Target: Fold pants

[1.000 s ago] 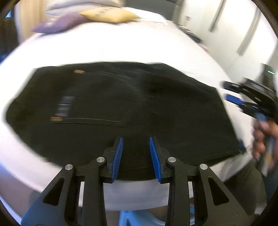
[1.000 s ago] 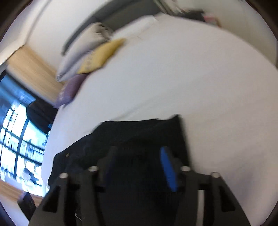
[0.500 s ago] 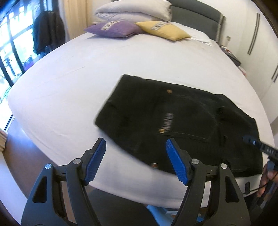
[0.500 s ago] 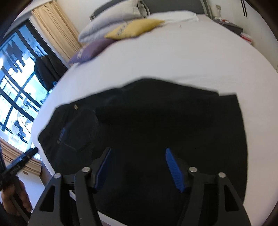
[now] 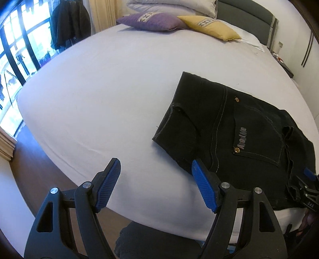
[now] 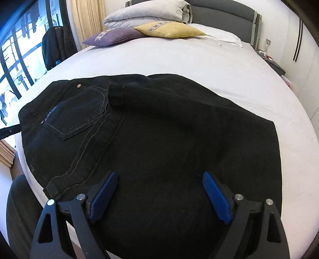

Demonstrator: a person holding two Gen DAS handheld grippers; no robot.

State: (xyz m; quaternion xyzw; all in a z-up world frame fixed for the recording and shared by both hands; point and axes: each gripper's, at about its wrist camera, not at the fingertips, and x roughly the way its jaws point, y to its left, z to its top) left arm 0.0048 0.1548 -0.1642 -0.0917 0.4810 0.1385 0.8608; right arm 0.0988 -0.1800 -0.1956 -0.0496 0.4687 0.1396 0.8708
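Observation:
Black jeans (image 5: pixel 239 129) lie folded on the white bed (image 5: pixel 109 89), back pocket and logo facing up. My left gripper (image 5: pixel 155 162) hovers open over the sheet at the jeans' left edge; its right pad overlaps the cloth's corner and nothing is pinched. In the right wrist view the jeans (image 6: pixel 159 129) fill the middle. My right gripper (image 6: pixel 159 175) sits over the near part of the cloth, its jaws opening wide and the pads not pressing on it. The right gripper's tip (image 5: pixel 307 185) shows at the jeans' far right edge.
Purple (image 5: pixel 153 22) and yellow (image 5: pixel 209 27) cushions and white pillows lie by the grey headboard (image 6: pixel 225 12). A window and a hanging dark jacket (image 5: pixel 67 22) are at the left. Brown floor (image 5: pixel 35 169) runs beside the bed. A person's dark-trousered leg (image 6: pixel 20 209) is near the edge.
Both grippers' jaws have spread apart. The left view swung left, so the jeans now sit at its right. The right view rolled level and drew back over the cloth.

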